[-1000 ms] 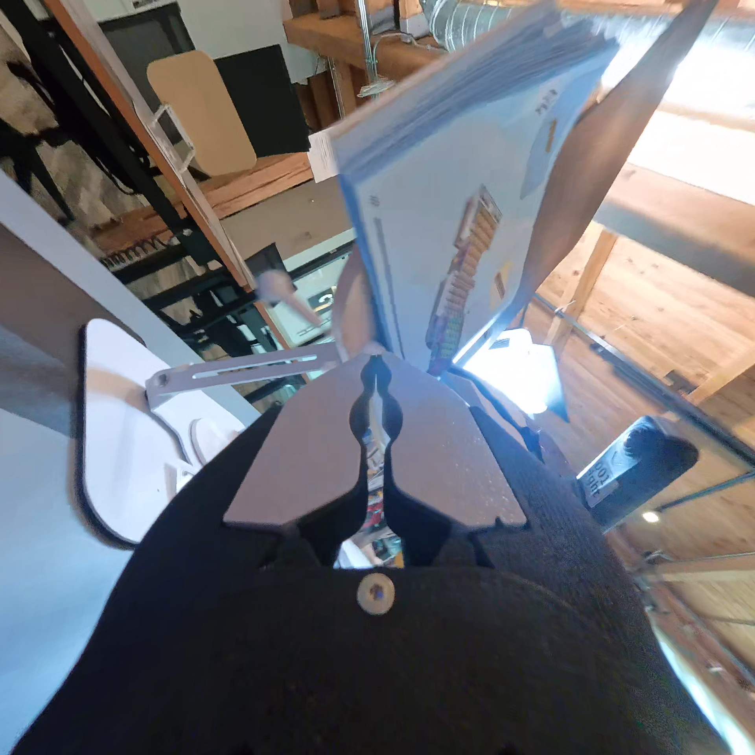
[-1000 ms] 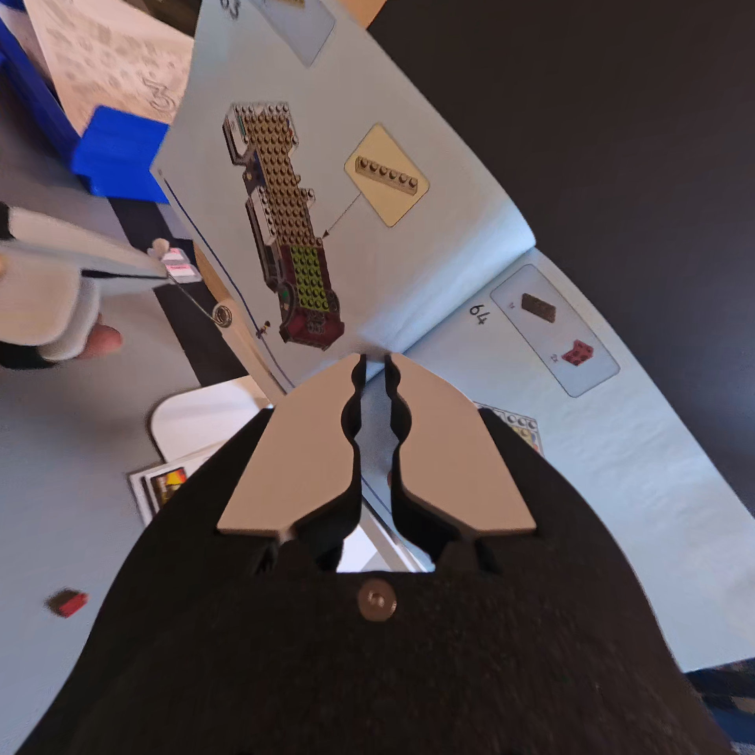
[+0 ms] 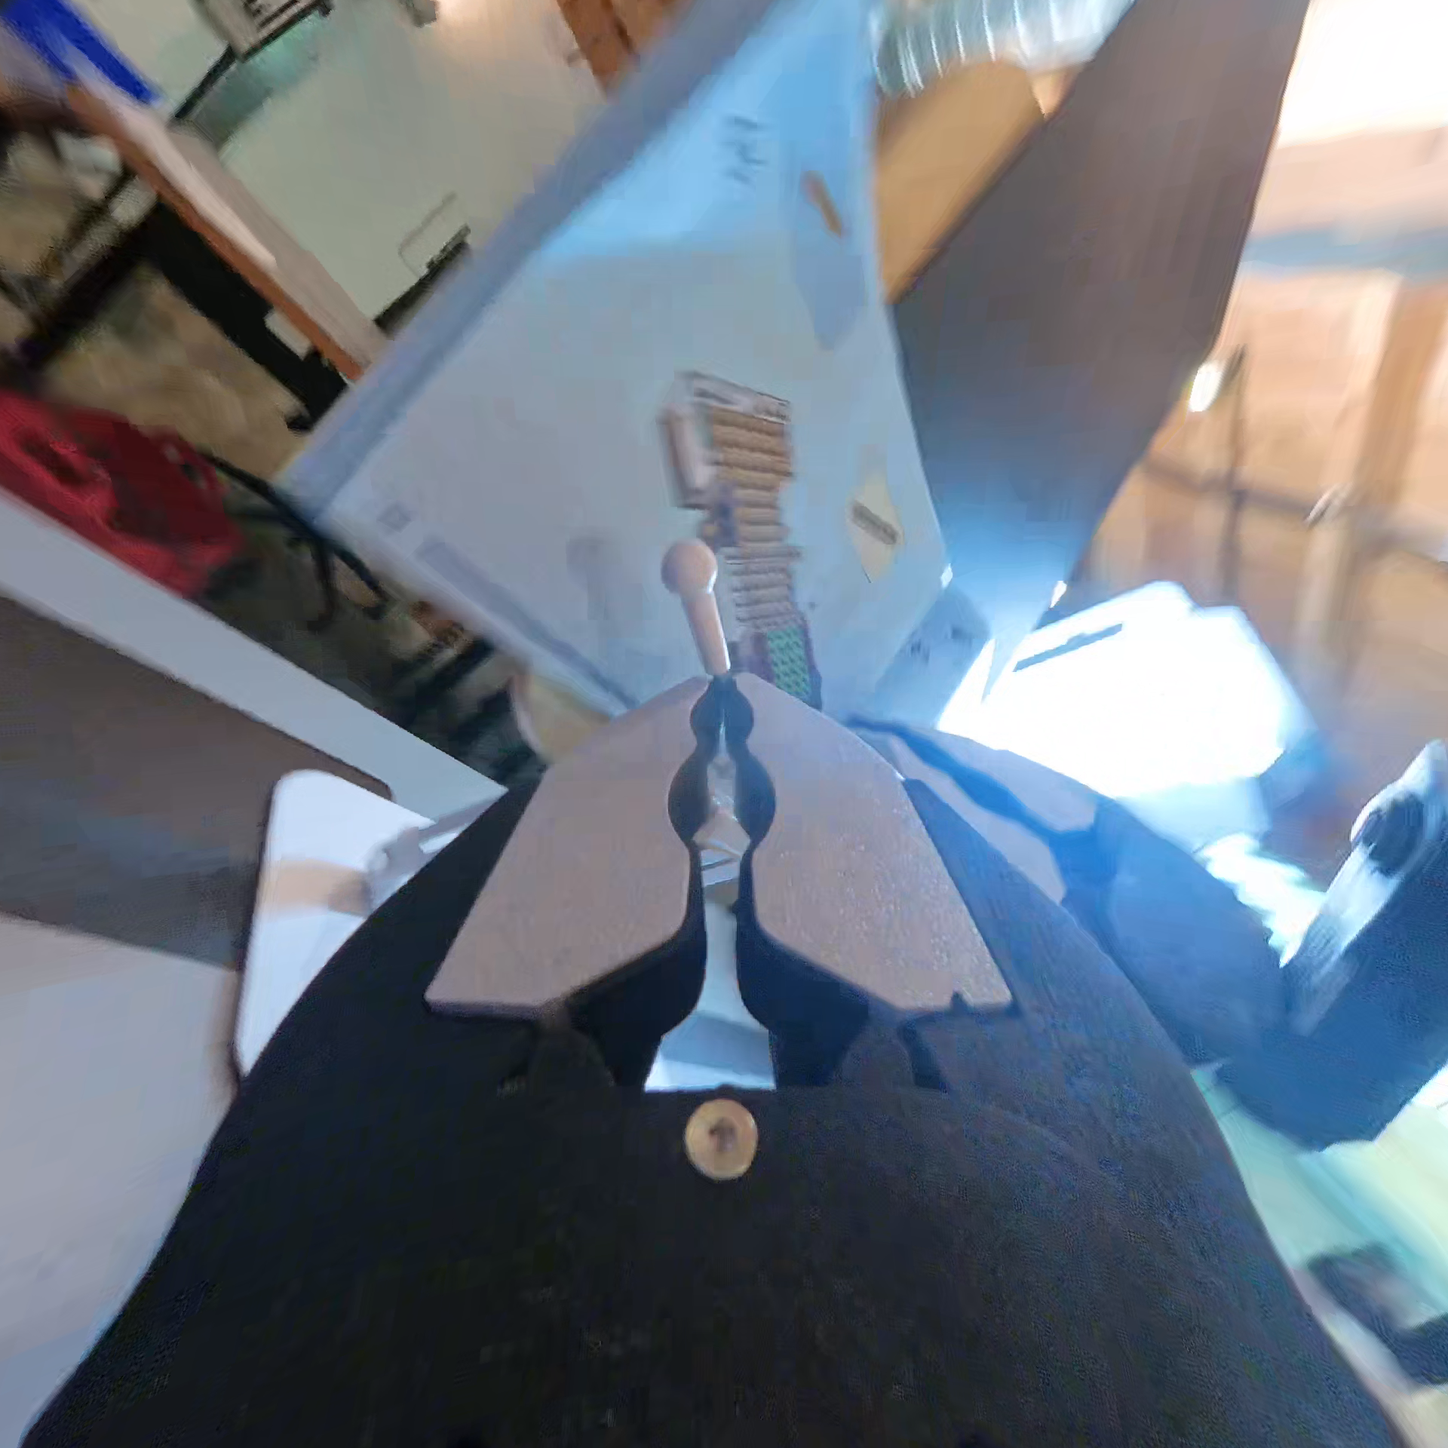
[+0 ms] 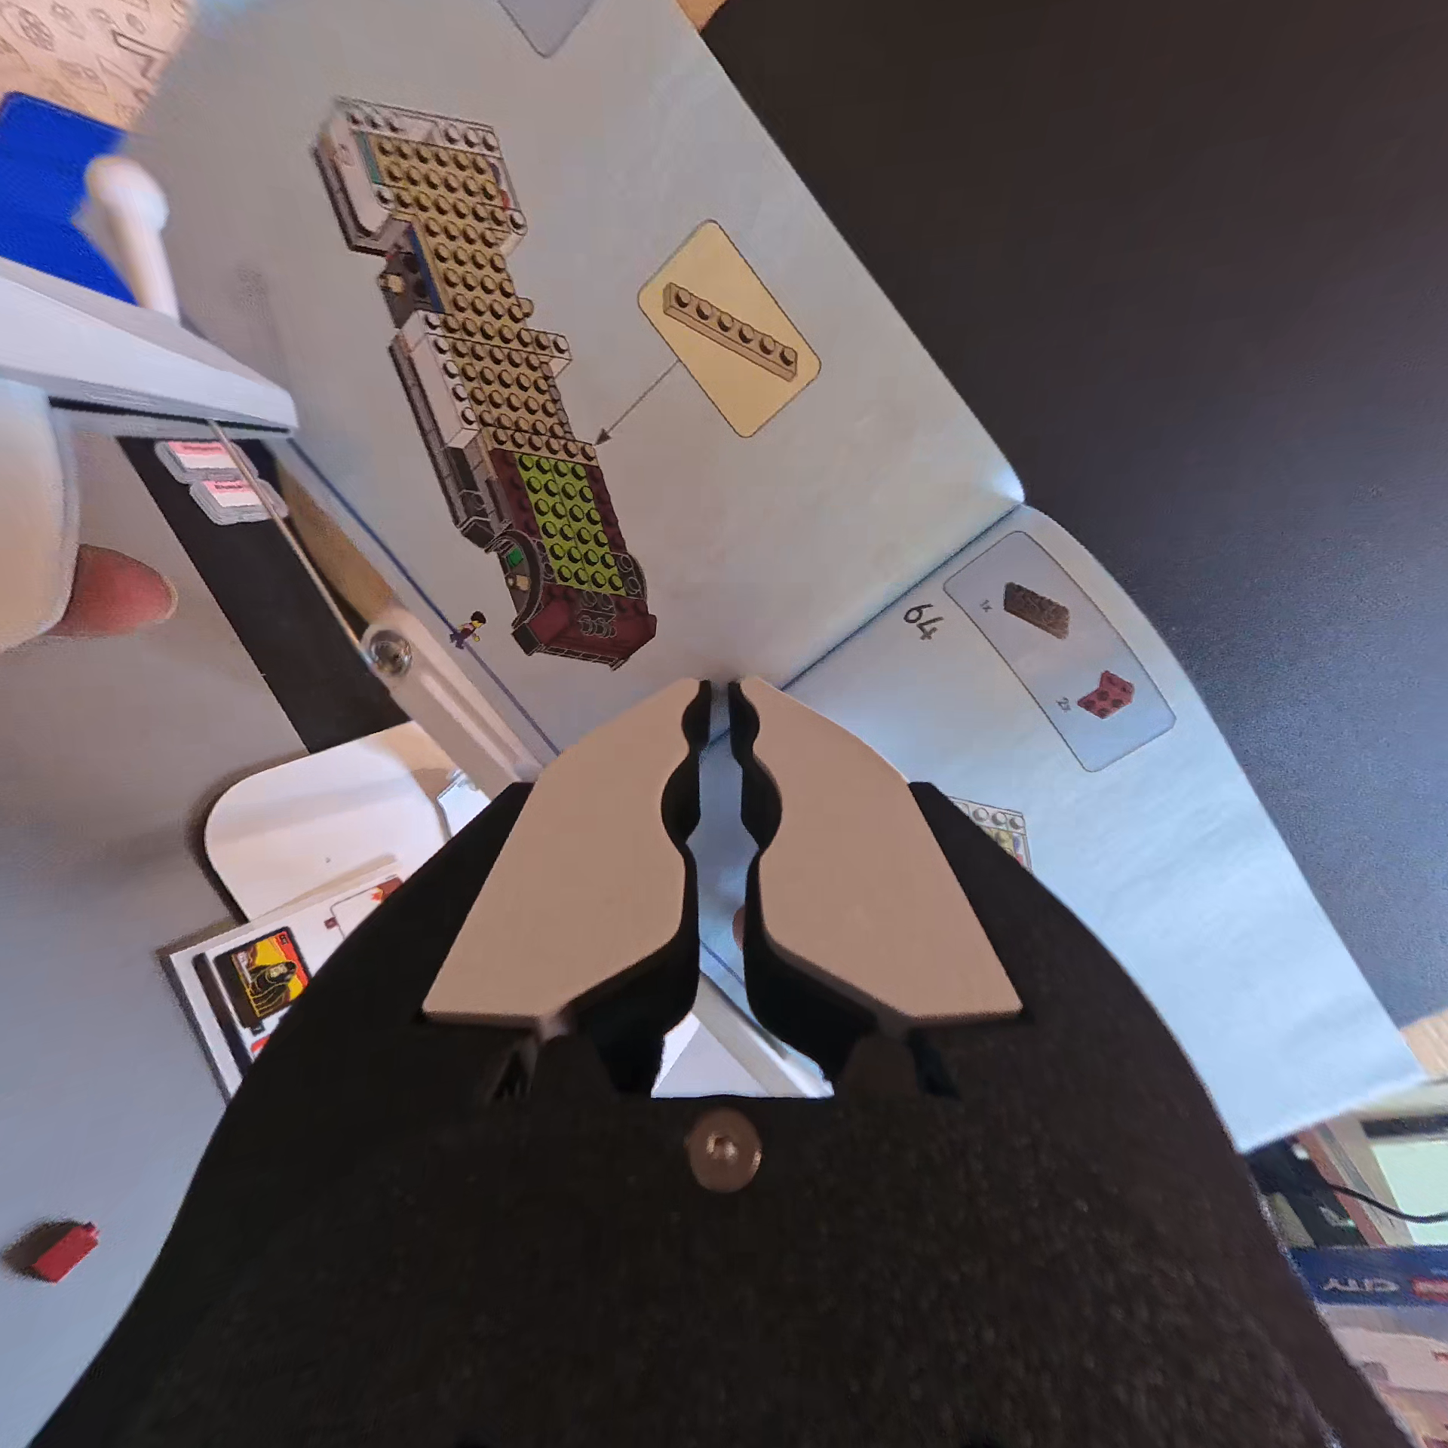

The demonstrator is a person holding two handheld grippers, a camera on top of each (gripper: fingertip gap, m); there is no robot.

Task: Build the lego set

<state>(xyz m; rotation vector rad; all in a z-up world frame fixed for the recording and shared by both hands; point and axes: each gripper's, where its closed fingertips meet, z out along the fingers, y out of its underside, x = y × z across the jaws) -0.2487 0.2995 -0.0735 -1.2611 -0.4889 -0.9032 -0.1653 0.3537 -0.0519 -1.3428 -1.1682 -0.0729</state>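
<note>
The open instruction booklet point(image 4: 783, 470) stands tilted above the grey table point(image 4: 117, 783). The right gripper point(image 4: 718, 689), angled upward, clamps its lower edge. The left gripper point(image 3: 722, 689), fingertips together, pinches a small wooden peg point(image 3: 697, 603).

Red brick point(image 4: 59, 1247) lying near the tabletop point(image 4: 102, 979) edge, picture card point(image 4: 262, 979) beside a white rounded plate point(image 4: 313, 815), blue bin point(image 4: 47, 188) farther off.

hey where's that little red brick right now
The small red brick shows only in the right wrist view, at the lower left edge, lying alone on the grey table, below and left of the picture card.
</note>
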